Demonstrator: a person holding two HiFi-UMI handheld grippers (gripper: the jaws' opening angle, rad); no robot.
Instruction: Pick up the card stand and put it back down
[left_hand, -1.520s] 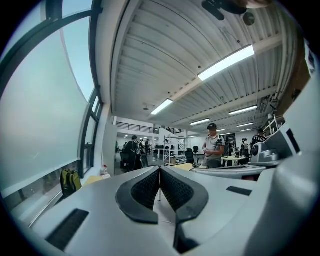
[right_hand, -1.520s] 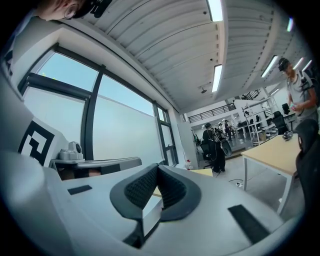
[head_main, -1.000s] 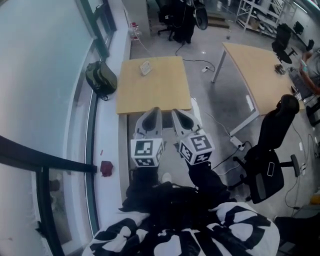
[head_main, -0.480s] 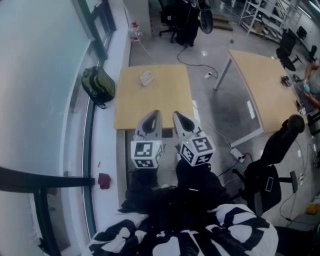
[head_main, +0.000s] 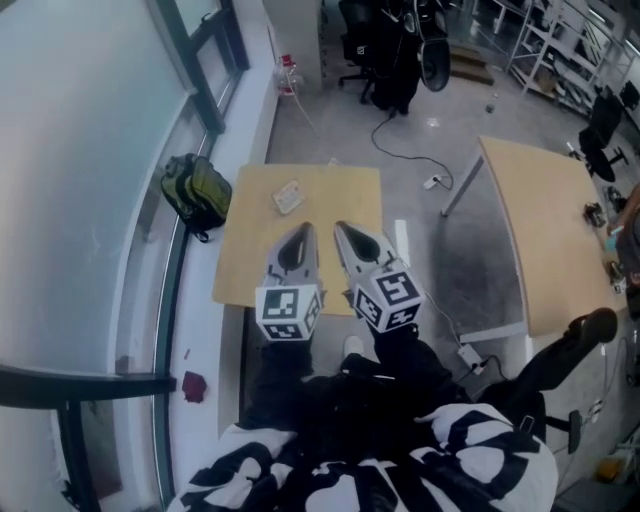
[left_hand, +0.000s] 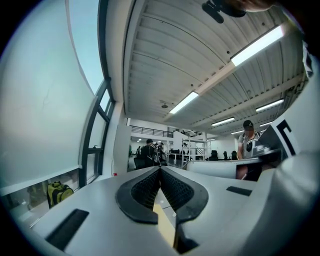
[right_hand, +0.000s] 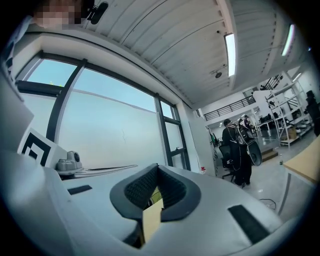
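Head view: card stand (head_main: 288, 196) lies just beyond left gripper (head_main: 304, 230), jaws together.

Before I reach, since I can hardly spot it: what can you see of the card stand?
The card stand is small, pale and roughly rectangular, set askew on the far left part of the light wooden table. Only the tabletop touches it. Its parts and material are too small to tell.

My left gripper (head_main: 303, 230) and right gripper (head_main: 340, 228) have smooth, matt grey plastic shells, and my pads (left_hand: 144, 189) are black dimpled rubber. The table (head_main: 340, 190) looks like pale matt wood. The floor (head_main: 420, 250) is faintly glossy concrete, and the backpack (head_main: 198, 190) is green cloth.
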